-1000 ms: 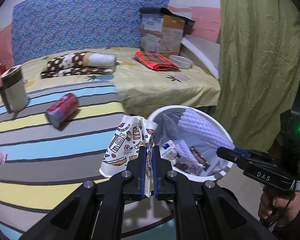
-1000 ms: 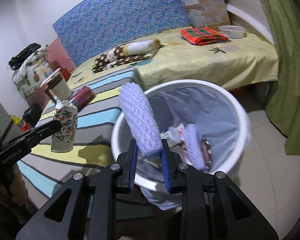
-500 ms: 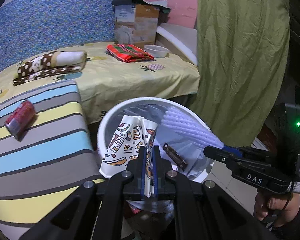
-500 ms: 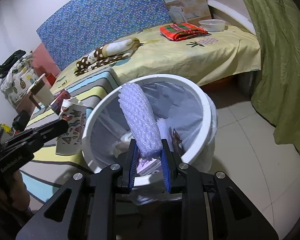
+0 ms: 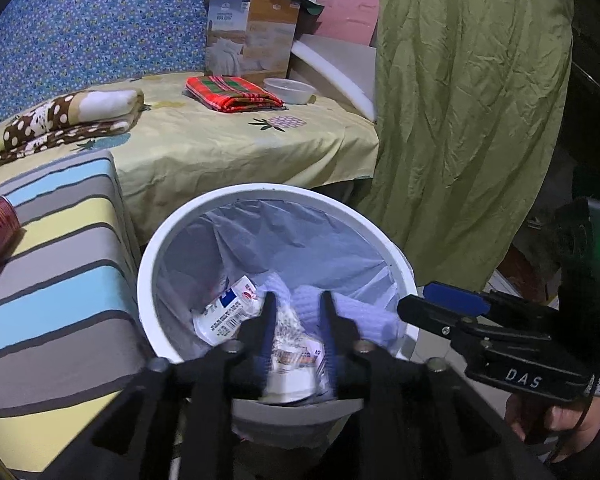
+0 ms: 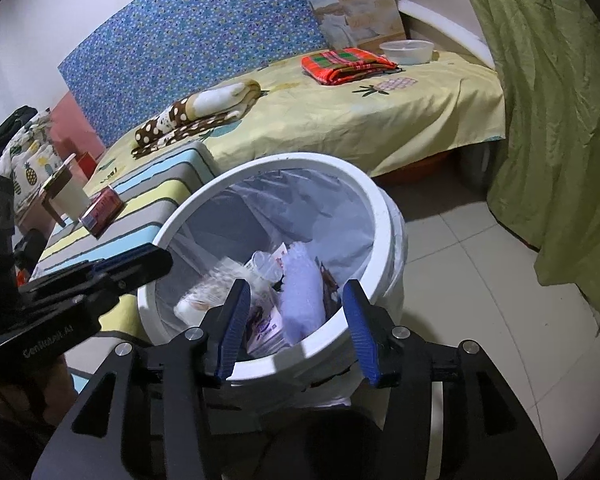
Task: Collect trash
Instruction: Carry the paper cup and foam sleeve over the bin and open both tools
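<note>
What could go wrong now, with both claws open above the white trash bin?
The left claw hangs low inside the trash bin; pulling back carelessly might snag the thin bin liner. The red can lies on its side on the striped cushion, so it may roll when approached.

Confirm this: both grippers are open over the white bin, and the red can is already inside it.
Not quite. The red can is not in the white bin; the right wrist view shows it lying on the striped cushion beside it. The left gripper and right gripper are indeed open over the bin.
</note>
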Available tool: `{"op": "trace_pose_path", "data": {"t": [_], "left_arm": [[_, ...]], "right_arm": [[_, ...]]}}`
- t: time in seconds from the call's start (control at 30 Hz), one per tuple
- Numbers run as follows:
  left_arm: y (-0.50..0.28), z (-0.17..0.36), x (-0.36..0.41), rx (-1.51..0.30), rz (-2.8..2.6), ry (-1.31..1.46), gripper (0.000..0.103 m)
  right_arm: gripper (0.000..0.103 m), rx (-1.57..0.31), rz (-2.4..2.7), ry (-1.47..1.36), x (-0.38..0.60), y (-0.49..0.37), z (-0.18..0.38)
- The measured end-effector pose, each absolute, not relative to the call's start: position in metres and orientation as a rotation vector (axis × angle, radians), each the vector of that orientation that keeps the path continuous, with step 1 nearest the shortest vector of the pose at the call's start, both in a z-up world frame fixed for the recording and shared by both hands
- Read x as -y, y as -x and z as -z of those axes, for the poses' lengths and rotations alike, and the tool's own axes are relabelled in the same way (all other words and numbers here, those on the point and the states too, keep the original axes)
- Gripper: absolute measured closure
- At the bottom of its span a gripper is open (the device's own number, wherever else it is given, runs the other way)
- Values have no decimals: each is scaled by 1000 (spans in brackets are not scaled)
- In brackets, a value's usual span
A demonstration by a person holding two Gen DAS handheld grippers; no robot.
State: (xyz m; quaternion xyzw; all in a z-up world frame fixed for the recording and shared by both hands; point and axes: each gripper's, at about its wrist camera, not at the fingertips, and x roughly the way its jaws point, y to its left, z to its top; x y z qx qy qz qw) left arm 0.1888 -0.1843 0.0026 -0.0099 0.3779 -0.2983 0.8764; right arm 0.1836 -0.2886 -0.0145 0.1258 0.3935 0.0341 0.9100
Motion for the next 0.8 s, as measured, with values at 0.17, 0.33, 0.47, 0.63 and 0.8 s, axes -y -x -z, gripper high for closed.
{"op": "trace_pose_path", "data": {"t": [0.17, 0.33, 0.47, 0.63, 0.8], "left_arm": [[-185, -6, 174, -785, 618, 40, 73], [-178, -9, 161, -778, 582, 45, 73], [-171, -13, 150, -769, 543, 46, 73], [-161, -17, 136, -759, 499, 55, 73], [-151, -21, 120, -748, 460, 66, 73]], "right_arm": [[53, -793, -79, -268, 291, -183, 11], [53, -779, -108, -258, 281, -182, 5], [53, -767, -141, -241, 269, -179, 0], [53, -758, -179, -221, 255, -177, -4], [53, -758, -212, -204, 242, -176, -6]]}}
